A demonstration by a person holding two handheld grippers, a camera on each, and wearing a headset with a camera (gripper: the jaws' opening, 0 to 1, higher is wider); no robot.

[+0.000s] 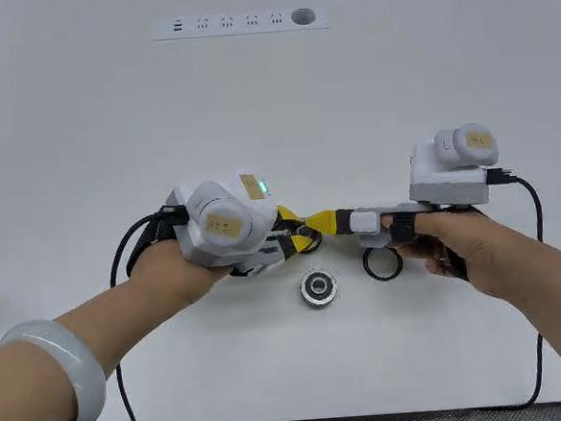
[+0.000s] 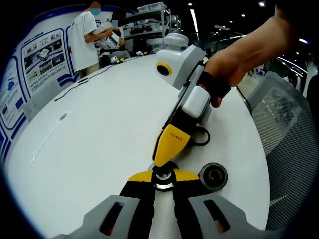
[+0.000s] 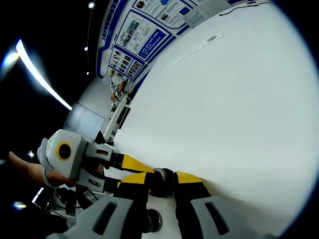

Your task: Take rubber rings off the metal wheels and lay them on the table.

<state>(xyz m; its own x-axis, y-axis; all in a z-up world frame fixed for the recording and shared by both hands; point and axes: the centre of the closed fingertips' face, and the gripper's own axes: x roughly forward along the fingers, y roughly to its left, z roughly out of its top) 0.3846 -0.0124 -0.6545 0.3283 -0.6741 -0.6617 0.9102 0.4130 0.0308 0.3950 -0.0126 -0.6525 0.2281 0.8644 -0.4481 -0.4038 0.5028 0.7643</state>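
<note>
Wheel clamped in left gripper jaws; right gripper jaws pinch its rubber ring: soft, stretchy, grab outer edge.

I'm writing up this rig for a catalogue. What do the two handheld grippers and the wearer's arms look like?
The left gripper and right gripper both have pale grey housings, black jaws with yellow tips, and tan stickers on top. A black cable runs from each. The forearms are sleeveless, and the left wrist wears a pale bangle.
</note>
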